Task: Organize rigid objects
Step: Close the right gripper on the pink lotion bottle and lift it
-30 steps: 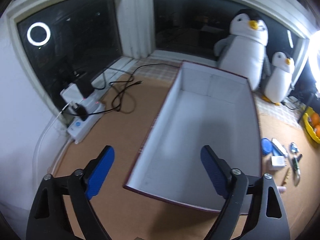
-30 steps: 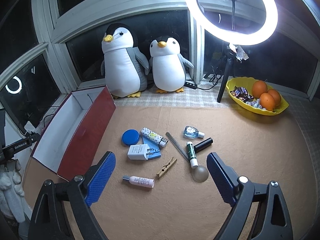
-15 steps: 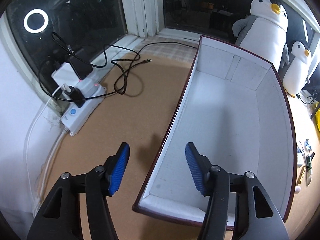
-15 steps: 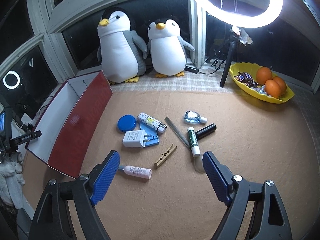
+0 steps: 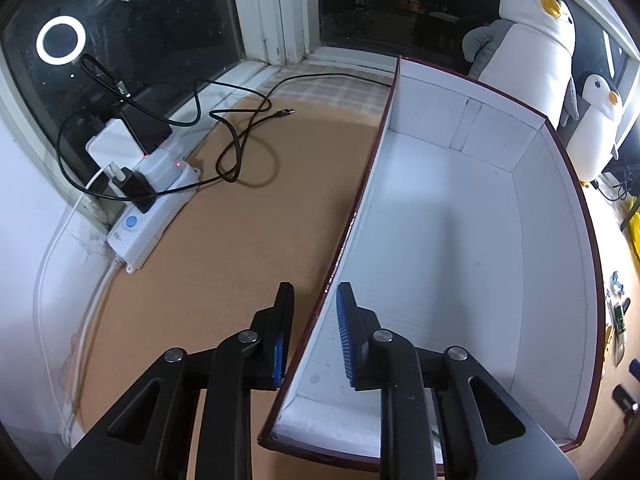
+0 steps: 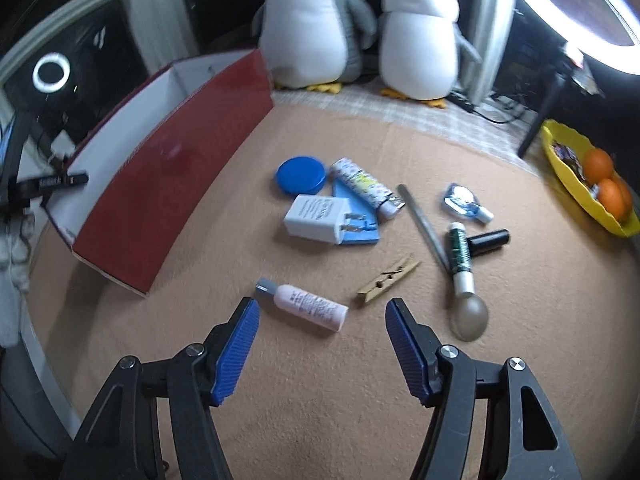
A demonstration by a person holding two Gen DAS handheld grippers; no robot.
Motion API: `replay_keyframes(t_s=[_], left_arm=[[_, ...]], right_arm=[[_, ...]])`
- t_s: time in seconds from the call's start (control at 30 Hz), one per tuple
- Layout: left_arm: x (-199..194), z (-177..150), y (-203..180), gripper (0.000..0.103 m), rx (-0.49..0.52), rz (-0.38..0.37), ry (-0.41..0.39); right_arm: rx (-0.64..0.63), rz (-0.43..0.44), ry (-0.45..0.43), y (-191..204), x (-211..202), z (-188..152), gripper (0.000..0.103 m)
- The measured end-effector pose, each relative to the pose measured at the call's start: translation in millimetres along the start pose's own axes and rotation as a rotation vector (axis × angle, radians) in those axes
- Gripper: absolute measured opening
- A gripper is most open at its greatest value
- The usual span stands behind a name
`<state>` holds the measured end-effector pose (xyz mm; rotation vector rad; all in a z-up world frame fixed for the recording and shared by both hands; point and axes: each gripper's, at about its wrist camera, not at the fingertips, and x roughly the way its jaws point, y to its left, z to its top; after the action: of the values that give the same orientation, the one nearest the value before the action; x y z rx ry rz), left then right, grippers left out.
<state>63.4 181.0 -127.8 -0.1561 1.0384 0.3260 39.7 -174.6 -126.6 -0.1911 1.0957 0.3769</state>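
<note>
A long box [image 5: 460, 260], white inside and dark red outside [image 6: 168, 184], lies on the tan mat. My left gripper [image 5: 315, 286] straddles its left wall near the front corner. Its jaws are closing: the outer pad touches the wall, and a thin gap shows at the inner pad. My right gripper [image 6: 322, 302] hangs low over a pink bottle [image 6: 308, 306] lying on its side. Its jaws are closing too, the bottle between the fingertips and untouched. Beyond lie a white charger [image 6: 320, 220], blue lid [image 6: 300, 174], clothespin [image 6: 388, 280] and green stick [image 6: 460, 256].
Two plush penguins [image 6: 312, 24] stand at the back by the window. A yellow bowl with oranges [image 6: 592, 184] sits at the right beside a ring-light stand. Left of the box are a power strip [image 5: 152, 208] and looping black cables [image 5: 240, 140].
My left gripper came down over the box's left wall and its jaws narrowed around it. My right gripper dropped toward the pink bottle with its jaws narrowing.
</note>
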Motion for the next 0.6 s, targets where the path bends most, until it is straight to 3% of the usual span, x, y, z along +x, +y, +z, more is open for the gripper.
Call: replay_keyframes(t_s=[0.13,0.37,0.6], left_arm=[[1,-1,2,0.014,-0.003,-0.003,-0.002],[3,-1,2,0.014,-0.001,-0.004,-0.003],[3,-1,3,0.014,-0.001,-0.005,-0.003]], right_arm=[[-0.133,0.003,0.047,18,15,2,0.061],[-0.263,0.014,0.14,28,41,4,0.05],[-0.283,0.057,0.219,24,62,9,0.025]])
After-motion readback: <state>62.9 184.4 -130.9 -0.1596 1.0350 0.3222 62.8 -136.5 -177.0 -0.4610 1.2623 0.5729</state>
